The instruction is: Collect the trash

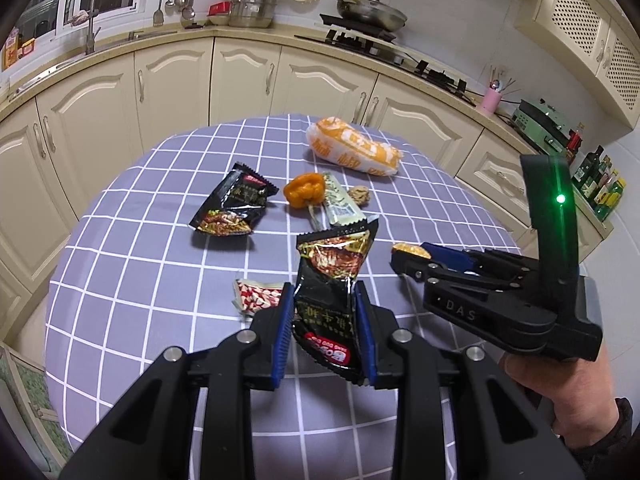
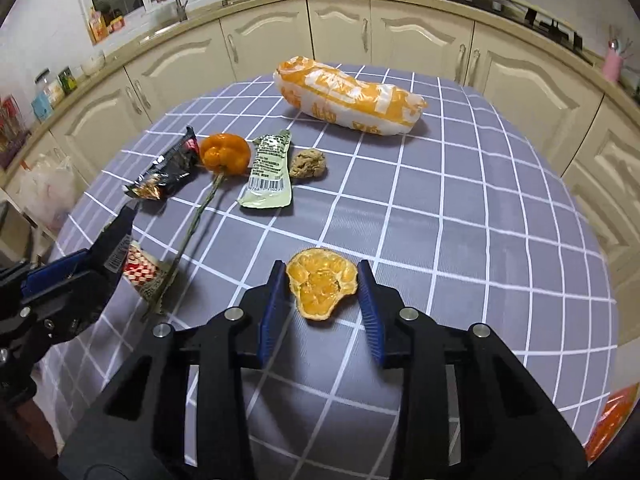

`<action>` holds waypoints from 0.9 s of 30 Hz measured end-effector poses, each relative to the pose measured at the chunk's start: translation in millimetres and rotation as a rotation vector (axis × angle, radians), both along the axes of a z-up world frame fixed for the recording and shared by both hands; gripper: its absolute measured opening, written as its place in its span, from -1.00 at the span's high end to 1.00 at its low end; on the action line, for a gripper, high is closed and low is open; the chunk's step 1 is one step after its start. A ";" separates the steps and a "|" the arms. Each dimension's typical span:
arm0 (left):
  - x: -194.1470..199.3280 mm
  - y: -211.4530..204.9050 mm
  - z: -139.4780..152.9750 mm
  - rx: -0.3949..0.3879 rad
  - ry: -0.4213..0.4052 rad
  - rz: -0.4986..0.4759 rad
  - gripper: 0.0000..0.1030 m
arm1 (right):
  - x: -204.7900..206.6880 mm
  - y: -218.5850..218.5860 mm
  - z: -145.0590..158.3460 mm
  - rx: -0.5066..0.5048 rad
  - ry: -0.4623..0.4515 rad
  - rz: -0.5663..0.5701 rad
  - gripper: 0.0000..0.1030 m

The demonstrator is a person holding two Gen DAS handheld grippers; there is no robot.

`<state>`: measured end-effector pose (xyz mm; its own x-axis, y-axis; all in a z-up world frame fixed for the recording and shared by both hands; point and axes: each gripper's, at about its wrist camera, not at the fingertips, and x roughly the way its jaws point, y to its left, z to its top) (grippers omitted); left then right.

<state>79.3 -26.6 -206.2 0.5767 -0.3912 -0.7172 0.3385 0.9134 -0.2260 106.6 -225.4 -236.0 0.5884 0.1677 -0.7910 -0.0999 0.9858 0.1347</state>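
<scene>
A black snack wrapper (image 1: 328,300) hangs pinched in the left gripper (image 1: 325,332) jaws above the checked bench (image 1: 140,280). An orange peel (image 2: 322,285) lies between the right gripper (image 2: 320,308) jaws, which stand spread and clear of it, with other litter beyond.

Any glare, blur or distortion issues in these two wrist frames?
Left wrist: heavy fisheye bend on the cabinets, dark corner vignette; glare on the black wrapper held in the left hand-held gripper; a green LED blooms. Right wrist: same bend, sharp centre, soft shadow under the orange peel; blurred orange patch at the lower right edge.
</scene>
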 end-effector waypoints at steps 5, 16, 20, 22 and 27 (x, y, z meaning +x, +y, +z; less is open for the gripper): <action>-4.4 -8.7 8.1 -0.007 -0.016 -0.021 0.45 | -22.8 -26.8 13.5 0.076 -0.030 -0.030 0.32; -32.8 -88.0 37.7 -0.037 -0.071 -0.218 0.45 | -114.2 -146.5 69.6 0.218 -0.172 -0.258 0.32; -52.4 -136.5 43.7 -0.040 -0.083 -0.337 0.45 | -164.1 -203.4 78.0 0.224 -0.207 -0.406 0.32; -64.8 -164.7 43.4 -0.042 -0.079 -0.409 0.45 | -198.3 -235.5 77.1 0.230 -0.219 -0.499 0.32; -99.6 -241.6 31.8 -0.038 -0.040 -0.595 0.45 | -277.2 -298.5 53.1 0.236 -0.193 -0.727 0.32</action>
<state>-20.4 -268.2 -174.4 0.2764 -0.6804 -0.6787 0.7985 0.5556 -0.2317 -170.6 -523.9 -182.8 0.7380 -0.1612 -0.6553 0.5164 0.7600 0.3946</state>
